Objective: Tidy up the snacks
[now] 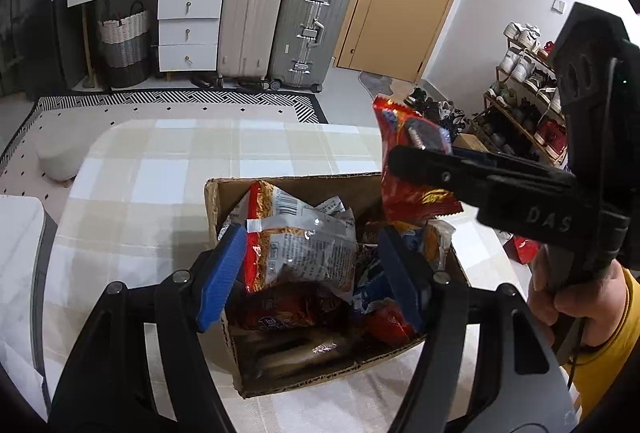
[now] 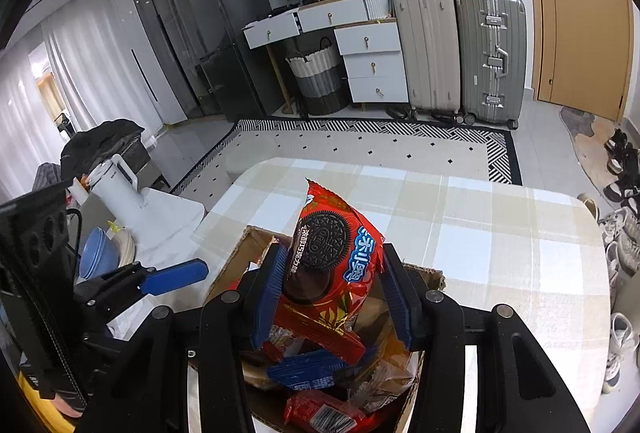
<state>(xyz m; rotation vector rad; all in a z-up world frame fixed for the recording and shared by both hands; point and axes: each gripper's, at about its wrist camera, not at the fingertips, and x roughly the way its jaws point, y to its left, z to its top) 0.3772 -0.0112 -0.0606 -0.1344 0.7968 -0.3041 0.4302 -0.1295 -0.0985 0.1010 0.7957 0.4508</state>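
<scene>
An open cardboard box (image 1: 216,201) full of snack packets stands on the checked table (image 1: 160,161). My left gripper (image 1: 312,237) hovers over the box, open. A silver and orange noodle packet (image 1: 304,253) lies in the box below its blue pads, and I see a gap beside the right pad. My right gripper (image 2: 334,249) is shut on a red Oreo pack (image 2: 332,245), held upright above the box (image 2: 236,257). The left wrist view shows that pack (image 1: 404,185) over the box's far right corner. One blue finger (image 2: 176,281) of the left gripper shows at the box's left.
A person's hand (image 1: 576,305) holds the right gripper's handle. A white side table with a kettle (image 2: 120,189) and bowls (image 2: 100,249) stands left of the table. A shoe rack (image 1: 528,105) is to the right, and suitcases (image 2: 460,53) and drawers (image 2: 372,65) line the far wall.
</scene>
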